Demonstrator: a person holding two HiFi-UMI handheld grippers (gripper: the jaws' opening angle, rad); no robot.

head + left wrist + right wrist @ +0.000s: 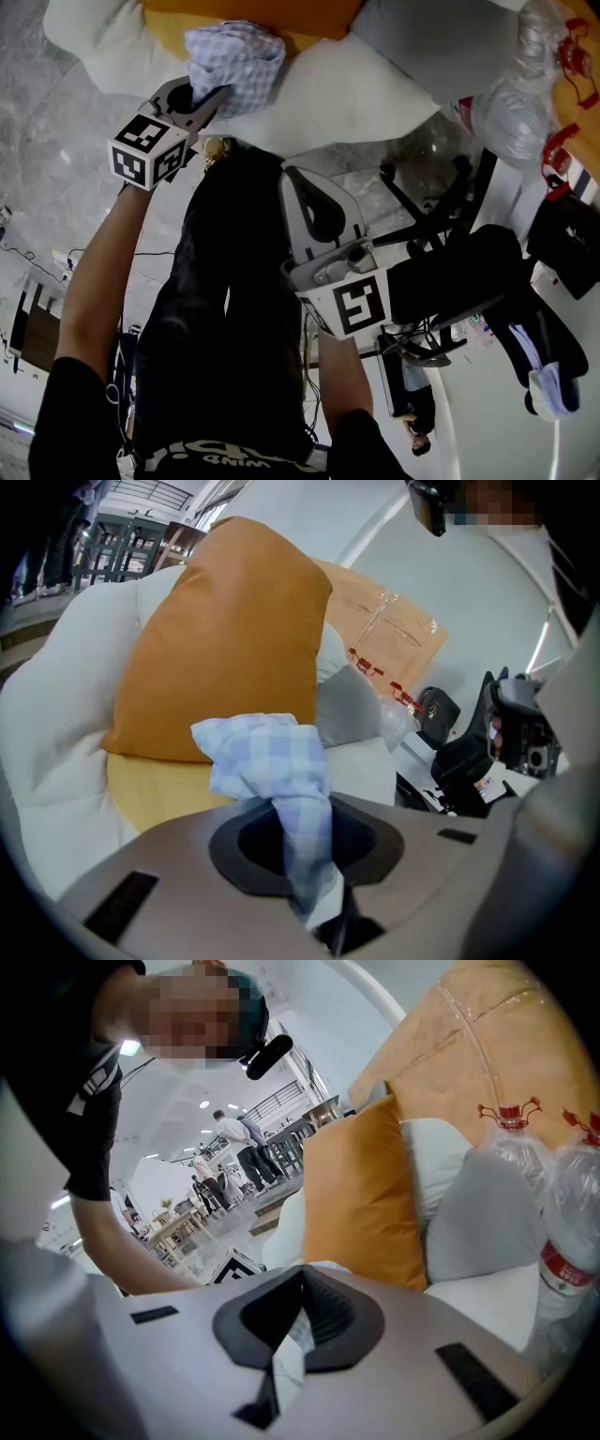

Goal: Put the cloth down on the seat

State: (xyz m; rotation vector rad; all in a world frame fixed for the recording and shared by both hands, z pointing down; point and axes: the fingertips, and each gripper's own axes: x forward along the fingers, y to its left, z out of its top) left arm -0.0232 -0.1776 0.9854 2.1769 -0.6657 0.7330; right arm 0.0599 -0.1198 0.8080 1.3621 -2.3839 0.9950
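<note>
Where the head view begins at its left edge, the person's bare left forearm reaches up to the left gripper, whose marker cube faces the camera. This gripper is clenched on the cloth, a blue-and-white checked piece. The left gripper view shows a twisted tail of it pinched between the jaws and the rest standing up in a loose bunch beyond the tips. The cloth is over the front part of the white padded seat, just before the orange cushion. Whether the bunch already touches the padding cannot be told. A flat yellow pad lies on the seat under the orange cushion. A grey cushion lies to its right.

Nearer the middle, the person's dark trousers fill the lower frame. The right gripper is held low, well apart from the cloth. Its jaws stand together at the tips with nothing between them.

Farther right, a black office chair stands on the pale floor. Clear plastic bottles with red labels rest at the seat's right end, beside the grey cushion.
</note>
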